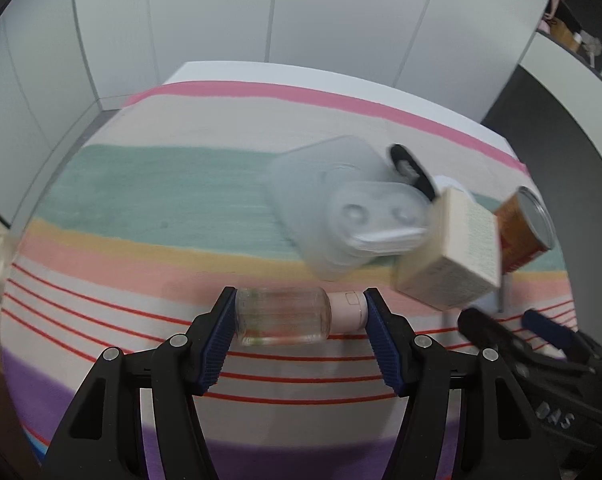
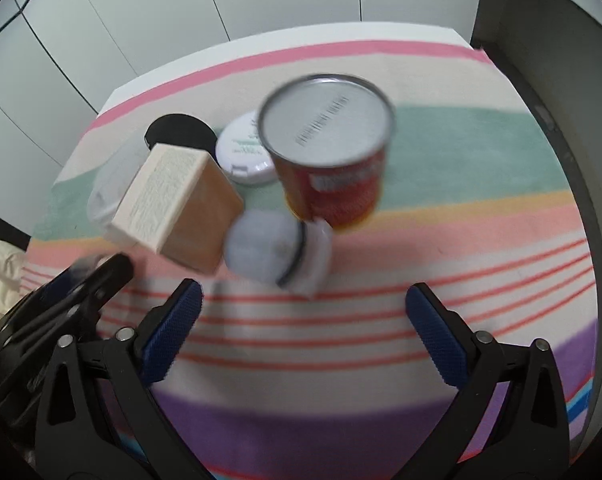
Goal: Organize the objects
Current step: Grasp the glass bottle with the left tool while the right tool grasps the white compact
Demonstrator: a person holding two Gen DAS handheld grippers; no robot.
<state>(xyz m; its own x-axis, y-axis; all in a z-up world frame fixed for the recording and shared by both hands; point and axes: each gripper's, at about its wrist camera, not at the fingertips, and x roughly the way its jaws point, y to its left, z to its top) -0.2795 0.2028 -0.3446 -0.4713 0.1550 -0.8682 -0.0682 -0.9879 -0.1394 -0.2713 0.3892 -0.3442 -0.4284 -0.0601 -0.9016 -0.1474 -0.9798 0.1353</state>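
Left tool (image 1: 301,312) pinches the small clear glass bottle (image 1: 283,316) end to end — lying sideways, pink cap (image 1: 348,311) rightward; right tool (image 2: 303,320) gapes wide, empty — everything's blurry.

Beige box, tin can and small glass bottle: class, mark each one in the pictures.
Beige box (image 2: 169,204), right wrist view: its printed face.
Tin can (image 2: 327,124), right wrist view: its silver lid.
Small glass bottle (image 1: 283,316), left wrist view: its clear body.

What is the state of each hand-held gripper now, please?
Left hand-held gripper: closed end to end on the small clear bottle with the pink cap.
Right hand-held gripper: open, holding nothing.
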